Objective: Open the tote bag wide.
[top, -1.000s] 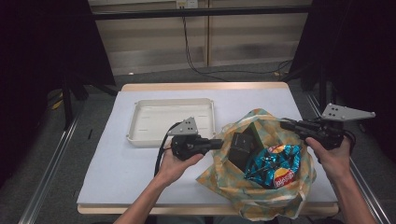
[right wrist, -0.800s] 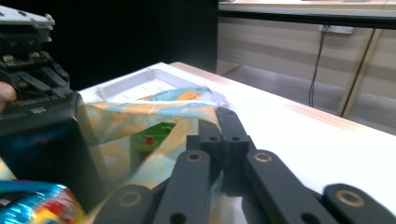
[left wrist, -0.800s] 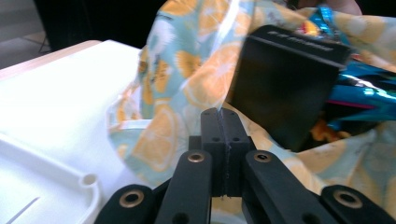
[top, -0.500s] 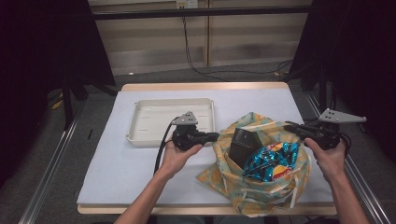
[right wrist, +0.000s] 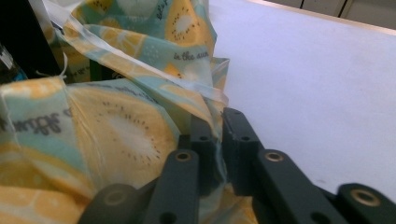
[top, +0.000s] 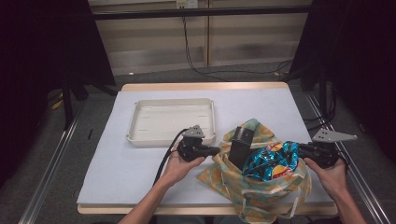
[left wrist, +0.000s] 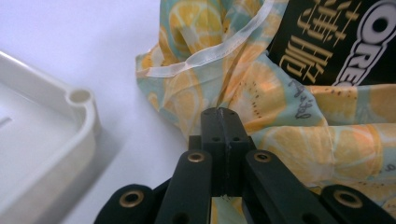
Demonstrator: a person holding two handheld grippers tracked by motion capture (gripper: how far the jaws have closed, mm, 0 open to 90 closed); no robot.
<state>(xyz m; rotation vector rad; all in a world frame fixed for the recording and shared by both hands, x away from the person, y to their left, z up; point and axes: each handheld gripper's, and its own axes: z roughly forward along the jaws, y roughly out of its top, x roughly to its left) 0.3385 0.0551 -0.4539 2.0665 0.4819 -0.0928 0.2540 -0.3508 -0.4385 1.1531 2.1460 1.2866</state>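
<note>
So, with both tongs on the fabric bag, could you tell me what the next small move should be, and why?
Probably draw the two tongs gently apart to widen the bag's mouth. The left tongs and the right tongs each pinch the fabric at opposite sides, and the black box and the blue chip packet sit inside, ready to come out.

You are looking down on a surface [top: 261, 105] covered in pale lavender-white, with a light wooden edge showing along its far side and near side. Around it the floor [top: 56, 177] is grey carpet. Metal rails [top: 46, 177] run along the floor at left and right. Beyond the far edge stands a pale panelled wall [top: 154, 37], crossed by a dark horizontal bar, with black cables [top: 196, 51] hanging down it. Black curtains [top: 42, 56] close in both sides.
</note>
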